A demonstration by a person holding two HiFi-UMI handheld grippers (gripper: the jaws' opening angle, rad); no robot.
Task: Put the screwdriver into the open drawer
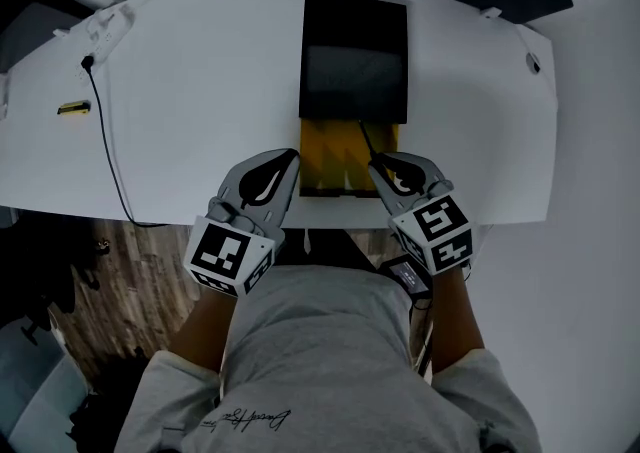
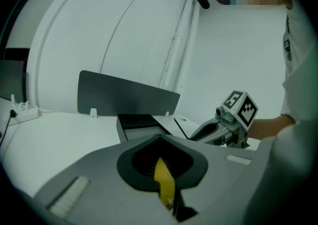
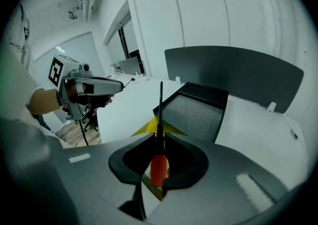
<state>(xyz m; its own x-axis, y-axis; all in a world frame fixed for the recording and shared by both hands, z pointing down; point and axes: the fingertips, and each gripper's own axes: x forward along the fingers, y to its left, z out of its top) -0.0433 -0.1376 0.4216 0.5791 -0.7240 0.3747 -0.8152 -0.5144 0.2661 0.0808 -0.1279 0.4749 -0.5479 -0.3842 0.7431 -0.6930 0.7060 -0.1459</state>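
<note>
Closest to us in the head view is a soft grey shirt (image 1: 310,341). It has curly writing (image 1: 248,419) near the bottom that we cannot read. Two bare arms reach forward from it, one on each side. Each holds a grey plastic gripper with a cube (image 1: 228,253) of black and white squares on it. We see the left gripper (image 1: 291,156) and the right gripper (image 1: 374,167) over the near edge of the white desk (image 1: 200,91), with their tips leaning toward each other. Between them is the open drawer (image 1: 330,156), yellow inside, pulled out of a flat black box (image 1: 355,51) in the middle of the desk. The screwdriver (image 1: 368,141) shows as a thin dark stick in the right gripper, over the right side of the drawer. A black cable (image 1: 108,151) runs down the left side of the desk.

In the left gripper view, the left gripper (image 2: 159,138) has its tongs closed together with nothing in them. We see yellow through the round hole behind them. A smooth grey board (image 2: 126,95) stands along the far edge of the desk.

In the right gripper view, the tongs of the right gripper (image 3: 160,137) pinch the screwdriver (image 3: 158,167) just ahead of its handle. That handle is red and bumpy. Its thin dark shaft pokes out toward the black box (image 3: 196,112). We see the yellow drawer (image 3: 144,128) just below. At the left hangs the left gripper (image 3: 121,84), with a brown wood floor (image 3: 74,134) under it.
</note>
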